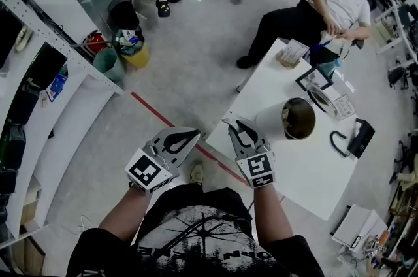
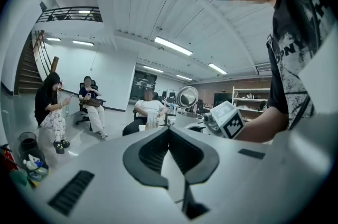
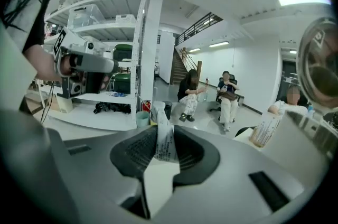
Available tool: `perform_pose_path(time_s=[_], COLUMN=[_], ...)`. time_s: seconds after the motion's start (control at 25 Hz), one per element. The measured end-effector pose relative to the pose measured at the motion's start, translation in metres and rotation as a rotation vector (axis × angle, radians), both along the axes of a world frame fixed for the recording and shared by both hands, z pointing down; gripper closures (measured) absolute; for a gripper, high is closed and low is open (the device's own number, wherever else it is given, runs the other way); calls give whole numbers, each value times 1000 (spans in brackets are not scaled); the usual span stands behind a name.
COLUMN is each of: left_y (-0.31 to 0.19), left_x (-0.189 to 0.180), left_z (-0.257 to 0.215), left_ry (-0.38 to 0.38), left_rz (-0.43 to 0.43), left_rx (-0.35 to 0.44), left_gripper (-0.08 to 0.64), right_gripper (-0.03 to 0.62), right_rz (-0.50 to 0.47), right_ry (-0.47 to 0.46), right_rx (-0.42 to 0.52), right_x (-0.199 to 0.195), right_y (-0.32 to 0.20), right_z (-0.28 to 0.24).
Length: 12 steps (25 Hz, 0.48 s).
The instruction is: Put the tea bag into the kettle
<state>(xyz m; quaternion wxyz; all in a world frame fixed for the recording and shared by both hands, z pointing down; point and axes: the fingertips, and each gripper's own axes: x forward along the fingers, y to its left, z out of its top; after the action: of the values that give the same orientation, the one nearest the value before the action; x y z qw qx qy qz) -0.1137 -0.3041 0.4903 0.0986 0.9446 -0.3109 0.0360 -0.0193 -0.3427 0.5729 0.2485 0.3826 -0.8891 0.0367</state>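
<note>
- The right tongs [image 1: 241,130] sit at lower centre of the head view, over the near-left corner of the white desk [image 1: 297,174].
- The right tongs are narrowed onto the tea bag [image 3: 162,139]. Both dark pads press on the packet from either side.
- The tea bag is a white printed packet. It stands roughly upright between the pads, and its upper end projects past the tips.
- The kettle [image 1: 287,119] is a white cylinder with an open mouth and a dark interior. It stands on the desk, just right of the right tongs in the head view.
- The tea bag is outside the kettle. In the right gripper view the kettle mouth appears at the right edge of the frame, well apart from the packet.
- The left tongs [image 1: 185,136] sit left of the right tongs in the head view, over the grey floor [image 1: 189,73] and off the desk.
- The left tongs are closed, with the pads meeting at the tips and nothing between them.
- A seated person [image 1: 326,8] is at the upper right of the head view, beyond the far end of the desk.
- White shelving [image 1: 46,106] runs along the left edge of the head view.
</note>
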Motion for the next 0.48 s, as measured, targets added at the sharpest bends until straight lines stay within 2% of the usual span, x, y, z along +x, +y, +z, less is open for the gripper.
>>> perform_pose_path(time_s=[0.48], left_y=[-19], left_x=[8], left_z=[-40], left_ry=[13], left_rz=[21], left_rx=[118], left_gripper=[552], right_gripper=[494], right_rz=[54], right_ry=[-106], right_rx=[146], right_x=[12], right_y=[-9], right_z=[-93])
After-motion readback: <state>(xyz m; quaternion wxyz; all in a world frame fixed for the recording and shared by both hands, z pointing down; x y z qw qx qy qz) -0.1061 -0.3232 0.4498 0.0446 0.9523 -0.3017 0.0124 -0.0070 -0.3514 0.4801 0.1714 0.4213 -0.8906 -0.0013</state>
